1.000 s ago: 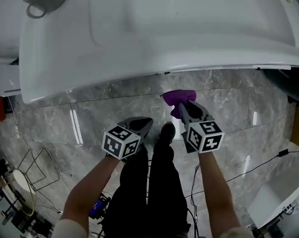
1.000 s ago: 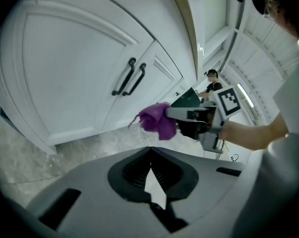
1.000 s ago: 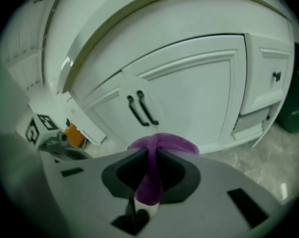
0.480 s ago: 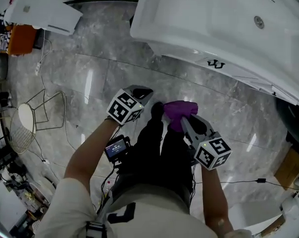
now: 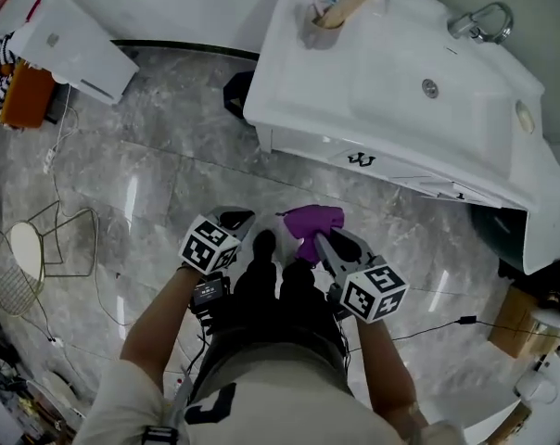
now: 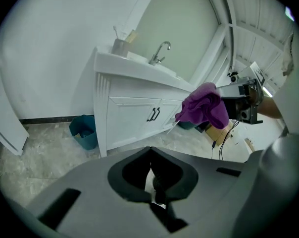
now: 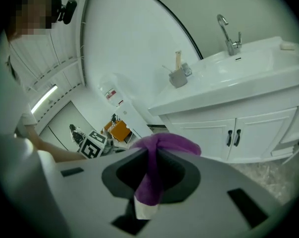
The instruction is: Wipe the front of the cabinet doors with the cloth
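**Cloth gripped, short of the cabinet**

The right gripper (image 5: 328, 246) is clamped on the purple cloth (image 5: 313, 221). At its 9 o'clock, the left gripper (image 5: 240, 221) has its jaws together and holds nothing. The cabinet doors (image 7: 228, 135) stand farther off at 1 o'clock, apart from the cloth.

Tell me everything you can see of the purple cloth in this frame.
The purple cloth looks like soft fabric, crumpled into a loose wad. It is pinched between the shut jaws of the right tongs: most of it bulges past the tips, and a strip runs back between them. It is held in the air above the grey marbled floor, in front of the white cabinet doors and apart from them. Nothing but the tongs touches it.
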Available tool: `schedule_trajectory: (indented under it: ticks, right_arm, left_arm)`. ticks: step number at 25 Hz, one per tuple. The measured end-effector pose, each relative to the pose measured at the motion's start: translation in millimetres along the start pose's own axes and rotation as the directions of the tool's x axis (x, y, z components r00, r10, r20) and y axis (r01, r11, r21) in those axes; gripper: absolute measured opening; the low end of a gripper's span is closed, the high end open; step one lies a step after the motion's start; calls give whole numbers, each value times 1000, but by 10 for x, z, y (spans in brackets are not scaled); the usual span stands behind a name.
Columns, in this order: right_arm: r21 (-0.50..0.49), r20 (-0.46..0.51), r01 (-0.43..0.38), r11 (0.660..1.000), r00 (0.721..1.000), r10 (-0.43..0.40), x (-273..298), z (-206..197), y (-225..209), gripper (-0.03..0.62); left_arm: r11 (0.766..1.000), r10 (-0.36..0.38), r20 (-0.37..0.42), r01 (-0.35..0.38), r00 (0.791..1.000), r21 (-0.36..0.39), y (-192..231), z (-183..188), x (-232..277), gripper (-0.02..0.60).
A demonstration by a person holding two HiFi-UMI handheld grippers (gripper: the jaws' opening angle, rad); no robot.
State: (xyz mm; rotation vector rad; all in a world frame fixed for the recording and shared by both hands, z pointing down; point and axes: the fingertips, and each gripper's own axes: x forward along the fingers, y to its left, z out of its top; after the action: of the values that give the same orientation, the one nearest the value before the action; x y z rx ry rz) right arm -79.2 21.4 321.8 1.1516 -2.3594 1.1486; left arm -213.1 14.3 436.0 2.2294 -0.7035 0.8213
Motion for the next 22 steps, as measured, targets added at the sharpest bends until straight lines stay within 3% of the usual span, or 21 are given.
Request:
schedule_trajectory:
  ticks: [5,11,17,22]
  right_arm:
    - [35,-30,100,994,995,-99,-171,-74,-227,61]
    - [67,-30,182,981,983,-180,-397,-135,-322,61]
    - [56,35,204,977,978,-206,-621,57,-180,61]
    - [104,102,153,983,981,-163,-872,158,-114,61]
  left_arm:
    - [997,-64,42,66,997,-47,-164,169,201,8]
    - [990,-144,67,144,987,6,-394,441,389,8]
    - [981,-189,91,191,978,-12,-568,663,263,8]
    - [981,-191,129,192,973,5,-906,935,44,8]
